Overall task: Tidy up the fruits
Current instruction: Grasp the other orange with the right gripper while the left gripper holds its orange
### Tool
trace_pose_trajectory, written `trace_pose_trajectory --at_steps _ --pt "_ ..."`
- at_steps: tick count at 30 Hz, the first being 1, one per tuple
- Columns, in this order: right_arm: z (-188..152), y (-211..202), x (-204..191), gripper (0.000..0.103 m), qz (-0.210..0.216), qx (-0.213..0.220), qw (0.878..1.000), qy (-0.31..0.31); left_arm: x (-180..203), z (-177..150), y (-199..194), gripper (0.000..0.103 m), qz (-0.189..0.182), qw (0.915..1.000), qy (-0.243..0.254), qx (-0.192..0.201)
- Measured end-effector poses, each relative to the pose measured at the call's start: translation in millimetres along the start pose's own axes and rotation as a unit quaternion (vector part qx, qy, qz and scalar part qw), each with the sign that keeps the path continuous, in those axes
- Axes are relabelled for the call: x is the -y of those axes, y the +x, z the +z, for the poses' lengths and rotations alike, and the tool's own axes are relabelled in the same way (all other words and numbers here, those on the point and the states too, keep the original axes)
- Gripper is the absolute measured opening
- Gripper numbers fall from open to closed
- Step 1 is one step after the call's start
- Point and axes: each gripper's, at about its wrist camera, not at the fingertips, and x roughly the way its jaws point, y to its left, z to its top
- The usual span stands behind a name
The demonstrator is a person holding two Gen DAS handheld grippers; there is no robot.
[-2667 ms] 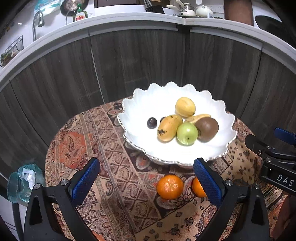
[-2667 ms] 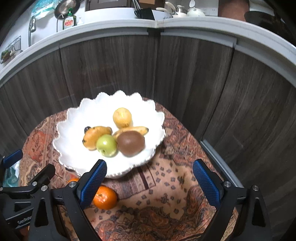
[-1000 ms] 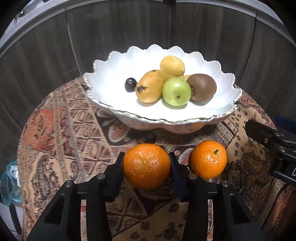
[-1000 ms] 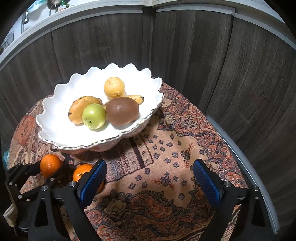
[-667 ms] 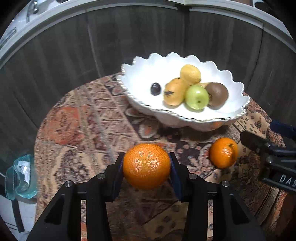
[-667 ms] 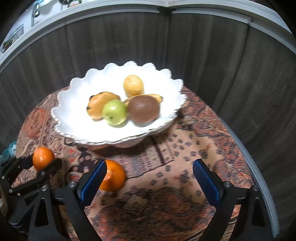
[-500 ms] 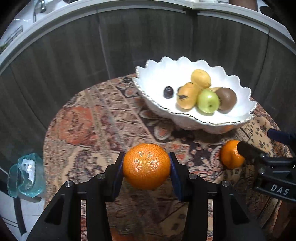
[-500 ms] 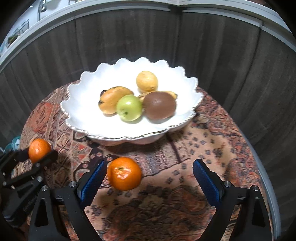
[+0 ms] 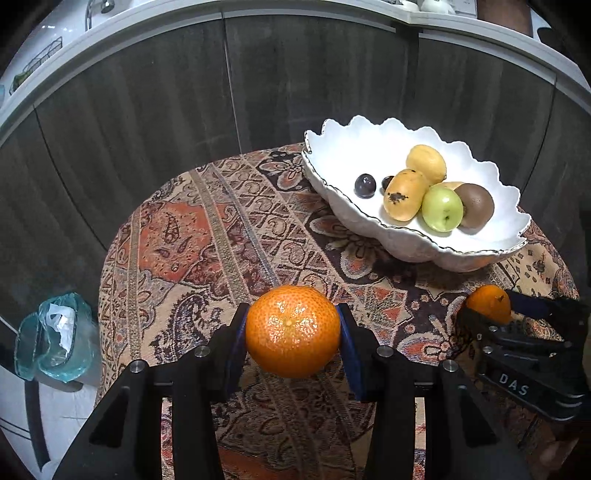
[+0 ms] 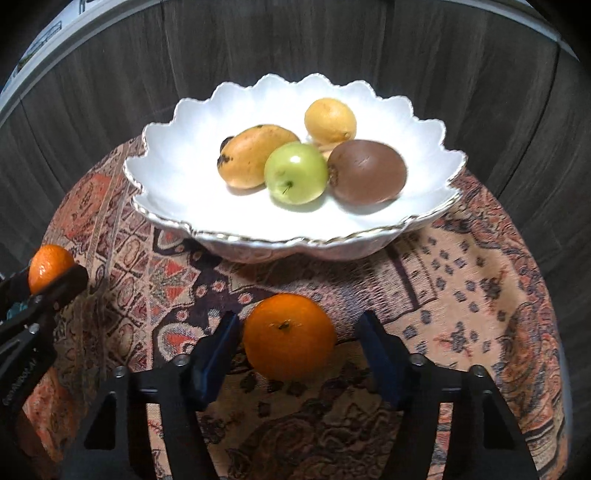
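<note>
My left gripper [image 9: 293, 341] is shut on an orange [image 9: 292, 330] and holds it above the patterned cloth, left of the white scalloped bowl [image 9: 325, 140]. It also shows in the right wrist view [image 10: 50, 267]. A second orange [image 10: 289, 336] lies on the cloth in front of the bowl [image 10: 177, 177], between the fingers of my right gripper [image 10: 299, 345], which is open with gaps on both sides. The bowl holds a mango [image 10: 255, 155], a green apple [image 10: 295, 178], a kiwi [image 10: 367, 171], a lemon [image 10: 330, 120] and dark plums [image 9: 365, 185].
The round table wears a patterned cloth [image 9: 207, 243] and stands against dark wood cabinet doors [image 9: 140, 122]. A glass container [image 9: 51, 336] sits on the floor to the left. A white counter [image 9: 110, 22] runs along the top.
My left gripper closed on an orange, lifted it and drew back to the left. My right gripper moved in low so its narrowing fingers now flank the second orange.
</note>
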Motion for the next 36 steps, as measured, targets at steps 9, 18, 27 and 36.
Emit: trace_pose_trajectory --at_steps 9,18,27,36 --pt "-4.3 4.9 -7.3 0.049 -0.001 -0.004 1.000 -0.016 -1.2 -1.5 2.8 0.045 0.000 1.0000 -0.003 -0.005" --pt "-1.7 -20.9 -4.6 0.048 0.002 0.010 1.000 -0.020 3.9 2.3 -6.3 0.045 -0.007 1.0000 -0.002 0.000" --pt "13.4 -64.5 13.7 0.048 0.003 0.047 0.999 -0.011 20.3 22.1 -27.1 0.045 -0.025 0.9994 0.011 0.020" --pt "49.9 -86.9 36.4 0.048 -0.014 0.082 0.997 -0.004 38.9 60.6 -37.0 0.045 -0.042 0.9976 0.029 0.046"
